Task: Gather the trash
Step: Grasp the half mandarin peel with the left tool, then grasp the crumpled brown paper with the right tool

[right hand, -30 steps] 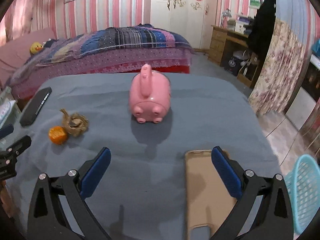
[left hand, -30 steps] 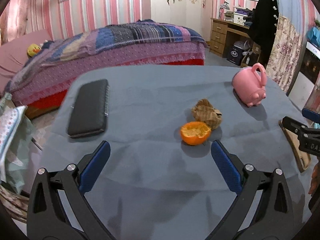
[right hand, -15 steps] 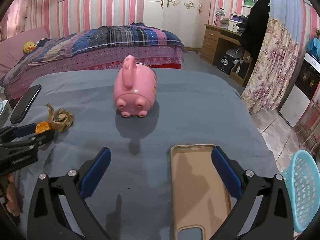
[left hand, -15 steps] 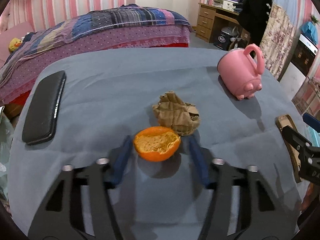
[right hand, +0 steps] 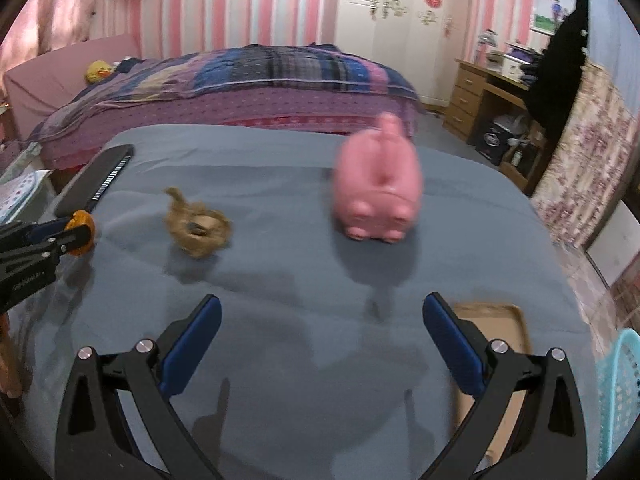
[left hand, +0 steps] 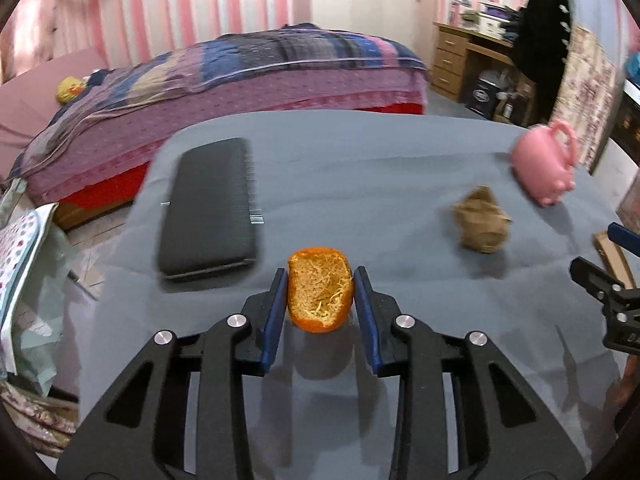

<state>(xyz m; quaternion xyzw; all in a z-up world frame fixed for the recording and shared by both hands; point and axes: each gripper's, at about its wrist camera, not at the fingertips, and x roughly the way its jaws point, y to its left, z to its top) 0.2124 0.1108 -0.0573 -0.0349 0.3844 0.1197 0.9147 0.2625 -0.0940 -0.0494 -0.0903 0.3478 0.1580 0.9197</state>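
My left tool (left hand: 320, 294) has just been closing and now pinches the peel (left hand: 320, 294) over the bench (left hand: 360, 168); I'd squeeze gently, lift straight, while my right tool (right hand: 320, 344) gapes empty, wad (right hand: 198, 230) ahead-left.

Left wrist view: the orange peel (left hand: 320, 294) sits at lower centre, between the fingers of the left gripper (left hand: 320, 280). The flat case (left hand: 208, 206) lies on the table (left hand: 360, 168) at centre left. The crumpled paper (left hand: 482, 224) lies at centre right, with the pig-shaped mug (left hand: 544, 164) above and right of it. The bed (left hand: 240, 76) spans the upper frame behind the table. Right wrist view: the phone case (right hand: 496, 320) lies at lower right on the table, the basket (right hand: 618, 392) at the right edge beyond it.
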